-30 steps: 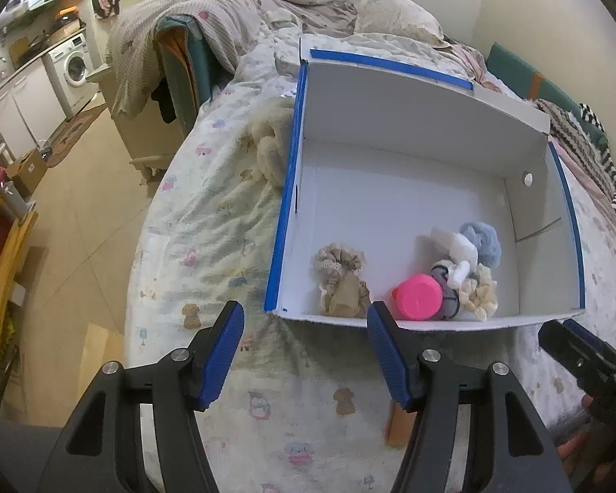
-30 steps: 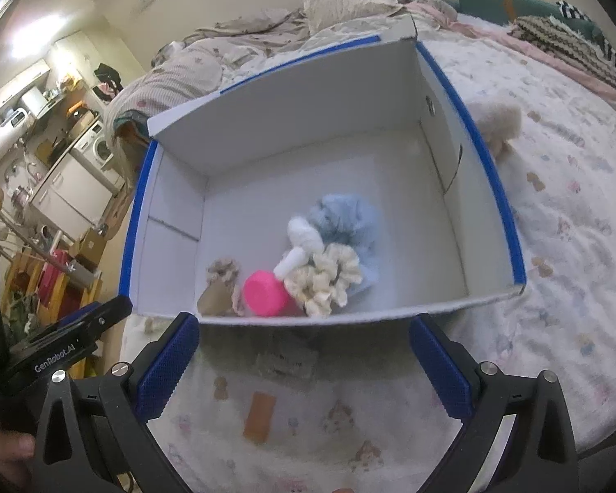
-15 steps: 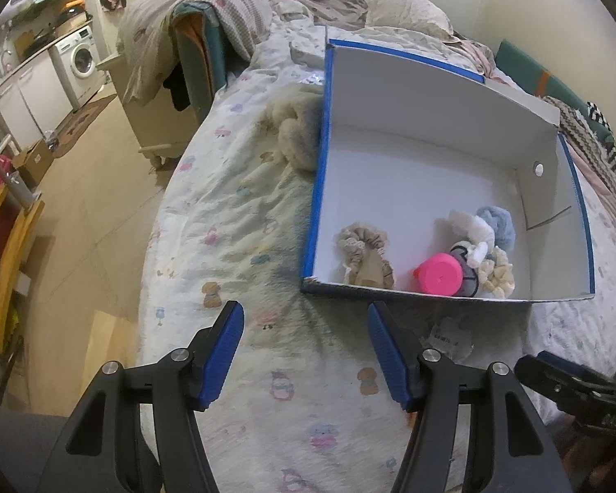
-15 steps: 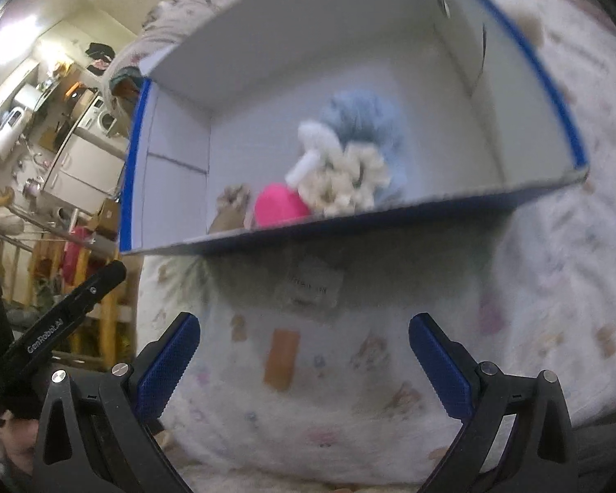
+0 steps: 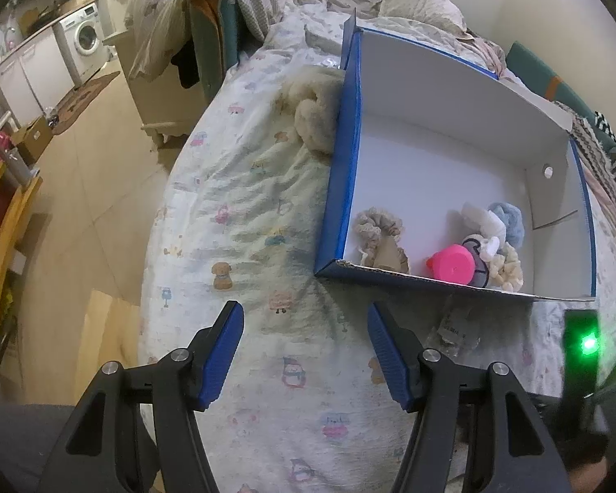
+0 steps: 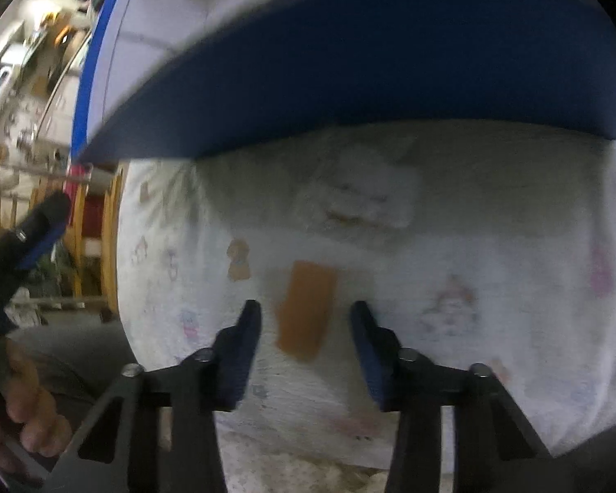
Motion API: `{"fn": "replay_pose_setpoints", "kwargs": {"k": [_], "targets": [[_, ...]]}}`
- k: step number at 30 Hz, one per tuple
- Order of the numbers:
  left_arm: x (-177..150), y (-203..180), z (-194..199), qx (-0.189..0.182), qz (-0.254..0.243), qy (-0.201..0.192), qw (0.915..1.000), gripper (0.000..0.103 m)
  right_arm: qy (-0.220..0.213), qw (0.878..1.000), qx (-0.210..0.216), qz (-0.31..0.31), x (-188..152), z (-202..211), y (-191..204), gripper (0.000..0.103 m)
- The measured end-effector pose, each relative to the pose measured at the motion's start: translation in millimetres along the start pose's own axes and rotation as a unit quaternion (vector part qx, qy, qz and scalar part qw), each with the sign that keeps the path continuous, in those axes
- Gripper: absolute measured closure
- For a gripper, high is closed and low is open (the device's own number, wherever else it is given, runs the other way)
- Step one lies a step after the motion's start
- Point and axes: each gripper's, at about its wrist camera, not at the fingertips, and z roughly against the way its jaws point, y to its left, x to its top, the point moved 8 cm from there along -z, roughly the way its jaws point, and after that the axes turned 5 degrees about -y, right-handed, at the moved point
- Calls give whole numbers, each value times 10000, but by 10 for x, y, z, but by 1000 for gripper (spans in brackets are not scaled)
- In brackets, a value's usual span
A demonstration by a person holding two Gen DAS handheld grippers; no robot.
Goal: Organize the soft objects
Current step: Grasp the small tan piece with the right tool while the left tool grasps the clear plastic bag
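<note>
1. Two claws hang over the bed [image 5: 242,222]: left claw [image 5: 306,318] spread wide, gripping nothing.
2. Right claw [image 6: 306,314] is partly open and empty, an orange-brown tag [image 6: 308,308] lying between its tips.
3. Ahead-right of the left claw, the blue box [image 5: 347,156] holds a beige scrunchie [image 5: 375,226], pink cup [image 5: 451,265] and cream scrunchie [image 5: 507,273].
4. A fluffy cream piece [image 5: 314,119] lies beside the box's outer left wall.

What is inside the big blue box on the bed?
Inside the blue box lie a beige scrunchie, a pink cup, a cream scrunchie, a white roll and a light blue fluffy thing. Anything beneath that pile is hidden.
</note>
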Motion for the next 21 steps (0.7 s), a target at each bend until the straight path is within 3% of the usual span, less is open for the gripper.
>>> {"fn": "replay_pose_setpoints", "kwargs": {"k": [1, 3, 6, 14, 18, 21], "targets": [[-4, -3, -4, 2, 9, 15, 10000, 44, 20, 10000, -45, 75, -17, -42, 28, 62], [-5, -23, -9, -25, 37, 37, 10000, 44, 25, 9995, -161, 256, -17, -79, 63, 84], [-2, -77, -18, -47, 4, 39, 10000, 44, -57, 9993, -182, 325, -9, -41, 68, 96], [-86, -281, -117, -131, -194, 210, 9995, 44, -643, 9977, -231, 31, 53, 365, -98, 96], [-219, -587, -259, -368, -499, 539, 9966, 44, -1029, 9930, -516, -275, 82, 661, -358, 96], [-290, -845, -384, -523, -669, 664, 9942, 44, -1234, 9902, -481, -451, 97, 865, -508, 96]]}}
